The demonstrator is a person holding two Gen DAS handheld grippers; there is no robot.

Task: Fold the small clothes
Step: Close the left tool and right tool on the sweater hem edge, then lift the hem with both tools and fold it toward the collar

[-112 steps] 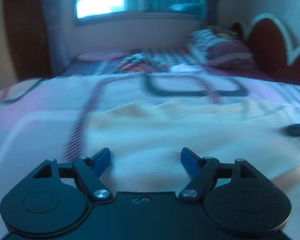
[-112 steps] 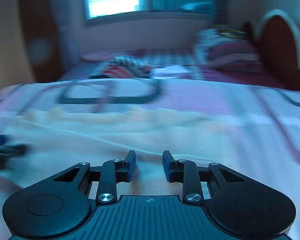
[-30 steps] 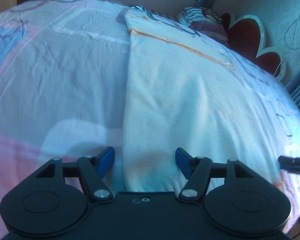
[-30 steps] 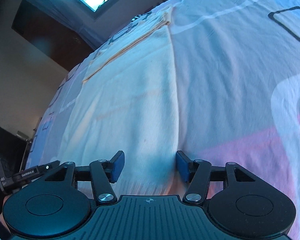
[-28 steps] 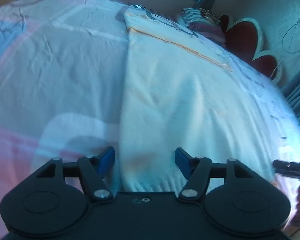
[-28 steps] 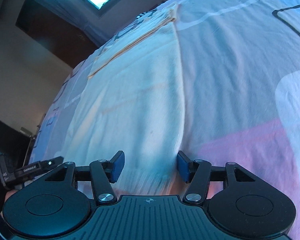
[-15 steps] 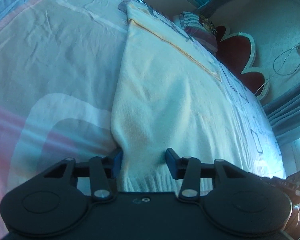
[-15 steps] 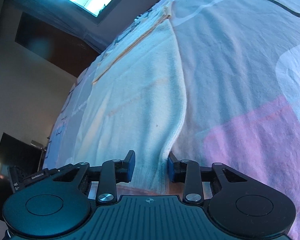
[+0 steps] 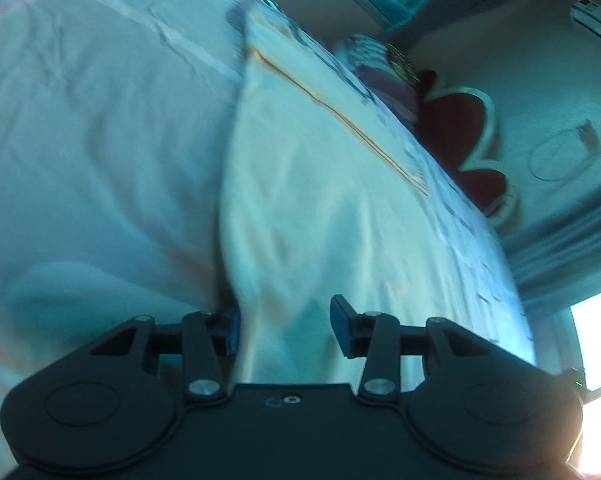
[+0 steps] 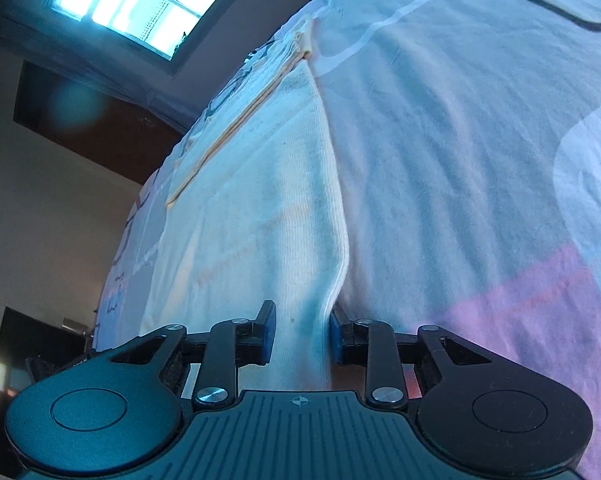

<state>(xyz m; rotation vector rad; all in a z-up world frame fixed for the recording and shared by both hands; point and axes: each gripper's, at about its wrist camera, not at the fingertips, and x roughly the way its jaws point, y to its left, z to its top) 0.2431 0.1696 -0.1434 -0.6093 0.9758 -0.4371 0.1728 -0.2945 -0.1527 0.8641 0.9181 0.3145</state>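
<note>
A cream knit garment with an orange-trimmed far hem lies spread on the bed and also shows in the right wrist view. My left gripper has its blue pads around the garment's near left corner, cloth bunched between them, and the corner is lifted. My right gripper is shut on the garment's near right edge, which rises off the sheet between the pads.
The bedsheet is white with pink and dark outlined patterns. A striped pillow and a red headboard lie at the far right. A window and dark wardrobe stand beyond the bed.
Both grippers closed on the garment's near corners and have lifted them; the left view tilted up and blurred with motion.
</note>
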